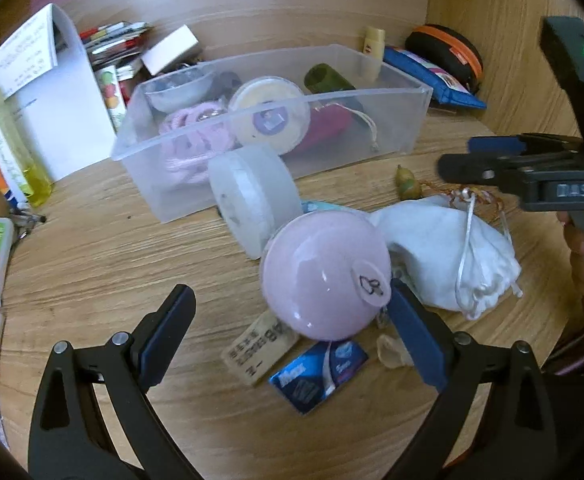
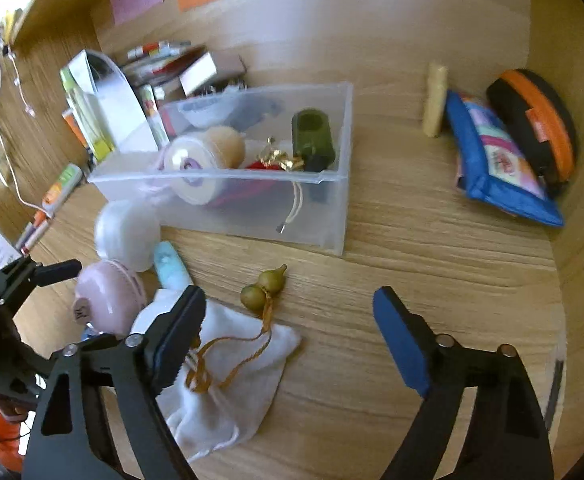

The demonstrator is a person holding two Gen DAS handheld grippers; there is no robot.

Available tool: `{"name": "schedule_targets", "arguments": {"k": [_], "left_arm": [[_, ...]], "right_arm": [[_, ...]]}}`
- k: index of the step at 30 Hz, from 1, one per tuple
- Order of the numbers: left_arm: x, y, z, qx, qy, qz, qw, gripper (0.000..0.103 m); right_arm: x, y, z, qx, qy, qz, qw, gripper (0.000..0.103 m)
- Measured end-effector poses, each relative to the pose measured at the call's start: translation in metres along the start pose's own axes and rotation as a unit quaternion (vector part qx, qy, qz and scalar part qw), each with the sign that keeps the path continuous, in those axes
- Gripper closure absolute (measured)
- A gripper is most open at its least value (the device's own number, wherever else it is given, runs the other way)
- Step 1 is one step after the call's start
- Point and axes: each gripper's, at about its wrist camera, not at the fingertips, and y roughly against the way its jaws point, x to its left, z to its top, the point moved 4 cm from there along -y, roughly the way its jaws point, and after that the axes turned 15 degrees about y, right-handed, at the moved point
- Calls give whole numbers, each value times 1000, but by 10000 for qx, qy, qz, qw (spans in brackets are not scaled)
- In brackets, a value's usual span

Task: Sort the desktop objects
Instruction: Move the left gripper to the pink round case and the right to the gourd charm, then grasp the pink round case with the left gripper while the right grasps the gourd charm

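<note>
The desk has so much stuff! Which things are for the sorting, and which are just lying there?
For sorting: clear box, pink ball, white pouch, little gourd, white tub.
Just lying about: orange-and-black case, blue pouch, papers.

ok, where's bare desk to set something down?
Bare wood right of the clear bin, between it and the blue pouch, and between the right fingers. Crowded from the white drawstring bag to the pink ball.

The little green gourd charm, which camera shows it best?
The right wrist view: the green gourd charm lies sharp and whole on the desk, its cord trailing over the white pouch. In the left wrist view the gourd is small, distant and slightly blurred.
</note>
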Motion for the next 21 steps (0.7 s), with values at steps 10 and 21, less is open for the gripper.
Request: {"name": "schedule_targets", "arguments": {"k": [10, 21], "left_arm": [[-10, -12, 5, -47, -96, -56, 9999, 6], [-12, -11, 7, -75, 23, -246, 9997, 33]], "right_arm": [[6, -36, 4, 439, 426, 10, 9981, 49], [14, -48, 8, 598, 762, -66, 9953, 71]]}}
